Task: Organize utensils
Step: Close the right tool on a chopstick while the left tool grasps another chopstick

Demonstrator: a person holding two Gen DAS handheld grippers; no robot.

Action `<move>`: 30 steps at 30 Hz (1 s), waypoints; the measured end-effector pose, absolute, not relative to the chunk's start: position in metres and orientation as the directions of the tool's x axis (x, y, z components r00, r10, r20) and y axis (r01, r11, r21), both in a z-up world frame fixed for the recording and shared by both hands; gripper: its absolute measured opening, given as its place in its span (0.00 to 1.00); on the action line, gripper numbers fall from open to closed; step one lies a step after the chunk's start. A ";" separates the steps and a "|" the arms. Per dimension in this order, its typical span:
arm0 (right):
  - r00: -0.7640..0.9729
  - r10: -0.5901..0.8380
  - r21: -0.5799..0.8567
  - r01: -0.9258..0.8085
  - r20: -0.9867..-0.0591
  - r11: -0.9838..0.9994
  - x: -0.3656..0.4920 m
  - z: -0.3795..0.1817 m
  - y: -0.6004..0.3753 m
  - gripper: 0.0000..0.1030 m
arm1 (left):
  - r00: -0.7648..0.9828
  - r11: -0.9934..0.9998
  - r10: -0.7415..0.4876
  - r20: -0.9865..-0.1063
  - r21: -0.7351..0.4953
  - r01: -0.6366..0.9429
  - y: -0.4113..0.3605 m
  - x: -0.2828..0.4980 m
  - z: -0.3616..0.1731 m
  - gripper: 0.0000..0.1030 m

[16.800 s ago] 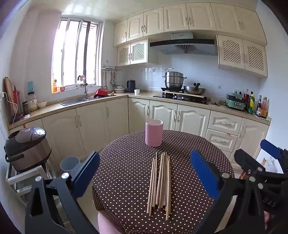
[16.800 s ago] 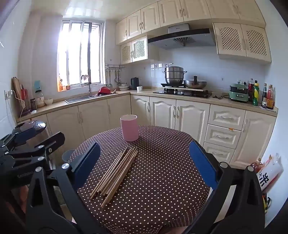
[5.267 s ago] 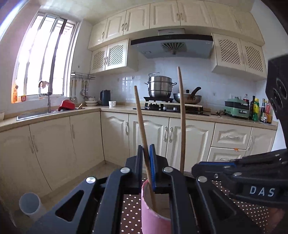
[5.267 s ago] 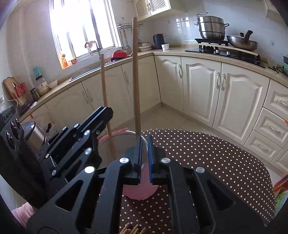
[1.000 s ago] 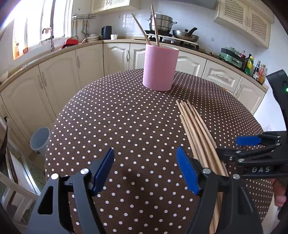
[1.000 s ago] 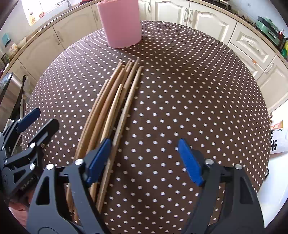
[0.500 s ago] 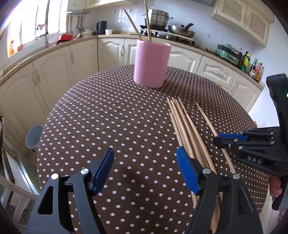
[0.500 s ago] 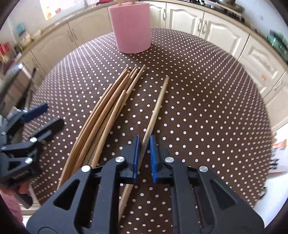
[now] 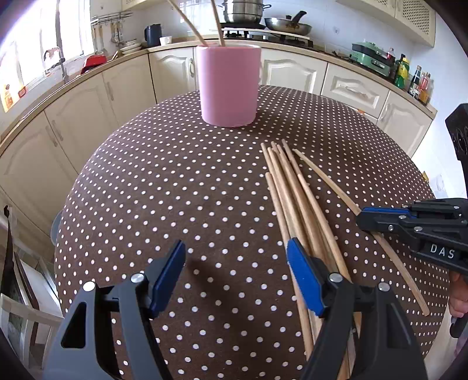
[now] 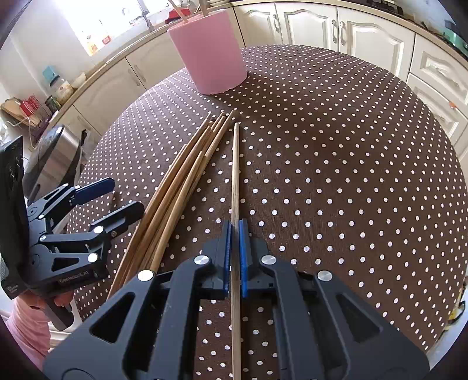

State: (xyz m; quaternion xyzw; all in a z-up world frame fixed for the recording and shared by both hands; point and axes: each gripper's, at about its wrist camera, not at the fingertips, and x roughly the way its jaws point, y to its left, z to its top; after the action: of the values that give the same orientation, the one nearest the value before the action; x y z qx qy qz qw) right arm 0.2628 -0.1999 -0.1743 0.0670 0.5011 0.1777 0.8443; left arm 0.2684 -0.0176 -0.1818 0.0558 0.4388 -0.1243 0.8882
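A pink cup (image 9: 228,87) stands at the far side of the round dotted table (image 9: 146,190), with two chopsticks (image 9: 218,23) upright in it. Several wooden chopsticks (image 9: 295,198) lie bundled on the cloth. My right gripper (image 10: 235,231) is closing its jaws on a single chopstick (image 10: 235,175) pulled away from the bundle (image 10: 175,187); the pads press its sides. My left gripper (image 9: 235,263) hovers open over the cloth, its right finger above the bundle's left edge, nothing between its fingers. In the right wrist view the left gripper (image 10: 125,195) is at the left.
Cream kitchen cabinets (image 9: 292,70) ring the table. A stove with pots (image 9: 242,8) and bottles (image 9: 409,76) stand on the counter behind. A rice cooker (image 10: 55,146) sits low beside the table's left edge. A hand (image 10: 63,298) holds the left gripper.
The right gripper has shut on one chopstick and swung it away from the bundle. The left gripper has shifted to the right, towards the bundle, and stayed open.
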 end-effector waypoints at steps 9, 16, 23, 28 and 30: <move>0.419 0.411 0.336 -0.243 -0.810 0.910 0.265 -0.171 -0.218 0.06 | 0.558 0.960 -0.112 -0.823 0.055 0.274 -0.030 0.276 -0.179 0.70; 0.411 0.415 0.341 -0.243 -0.812 0.908 0.266 -0.169 -0.217 0.06 | 0.574 0.950 0.005 -0.819 0.183 0.254 -0.058 0.291 -0.175 0.75; 0.406 0.427 0.357 -0.239 -0.808 0.903 0.266 -0.171 -0.218 0.06 | 0.429 0.972 0.018 -0.903 0.116 0.202 -0.054 0.315 -0.173 0.75; 0.407 0.429 0.360 -0.238 -0.806 0.902 0.267 -0.171 -0.221 0.06 | 0.337 0.978 -0.029 -0.941 0.043 0.205 -0.046 0.321 -0.180 0.75; 0.406 0.430 0.362 -0.237 -0.806 0.902 0.267 -0.172 -0.221 0.06 | 0.343 0.982 -0.038 -0.938 0.028 0.186 -0.045 0.323 -0.180 0.75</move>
State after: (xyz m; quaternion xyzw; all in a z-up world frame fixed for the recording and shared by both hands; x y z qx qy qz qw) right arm 0.2671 -0.2215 -0.1716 0.0951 0.5070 0.2004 0.8329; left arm 0.3234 -0.0447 -0.1803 0.0649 0.5689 -0.0687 0.8169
